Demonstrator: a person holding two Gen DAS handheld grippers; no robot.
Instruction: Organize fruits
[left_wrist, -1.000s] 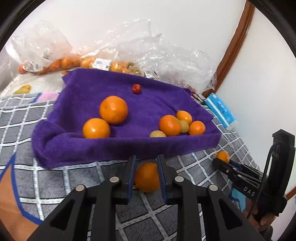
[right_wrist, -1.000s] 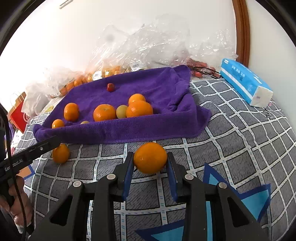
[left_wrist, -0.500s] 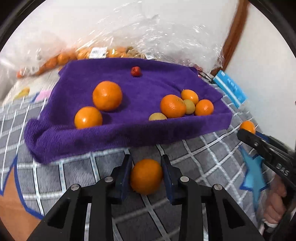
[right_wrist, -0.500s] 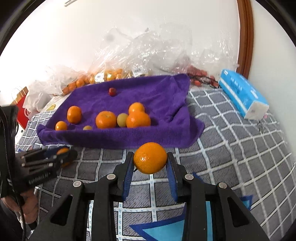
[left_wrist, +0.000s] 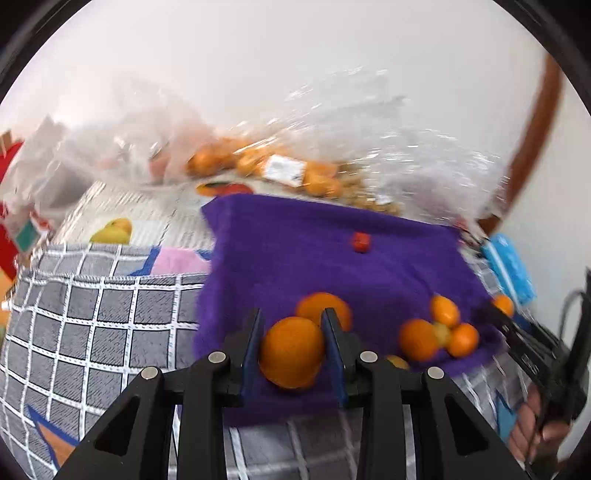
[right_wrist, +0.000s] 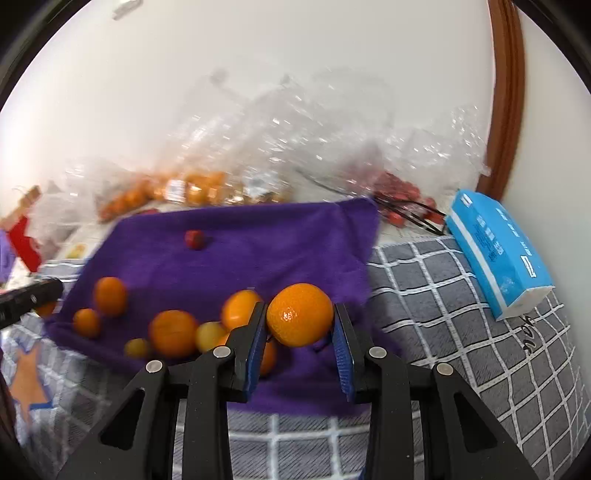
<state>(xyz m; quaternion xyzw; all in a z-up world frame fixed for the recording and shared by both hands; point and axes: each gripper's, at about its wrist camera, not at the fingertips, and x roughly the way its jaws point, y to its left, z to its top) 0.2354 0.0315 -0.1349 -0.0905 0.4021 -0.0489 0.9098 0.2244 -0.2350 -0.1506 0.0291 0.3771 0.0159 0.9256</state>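
My left gripper (left_wrist: 291, 350) is shut on an orange (left_wrist: 291, 352), held above the near edge of the purple towel (left_wrist: 295, 251). My right gripper (right_wrist: 300, 321) is shut on another orange (right_wrist: 300, 314), over the near right part of the same purple towel (right_wrist: 258, 251). On the towel lie several oranges (right_wrist: 173, 332), a few small yellow-green fruits (right_wrist: 208, 334) and one small red fruit (right_wrist: 194, 239). In the left wrist view the right gripper (left_wrist: 496, 310) shows at the right edge with its orange (left_wrist: 503, 305). The left gripper's tip (right_wrist: 33, 295) enters the right wrist view at the left edge.
Clear plastic bags (right_wrist: 295, 147) with more oranges (left_wrist: 314, 177) and red fruits (right_wrist: 399, 192) lie behind the towel against the white wall. A blue tissue pack (right_wrist: 498, 251) rests at the right on the grey checked bedcover (right_wrist: 461, 350). A yellow fruit (left_wrist: 114, 229) lies far left.
Both grippers have lifted their oranges off the checked cover and carried them forward over the purple towel's near edge. The left one also swung to the left.
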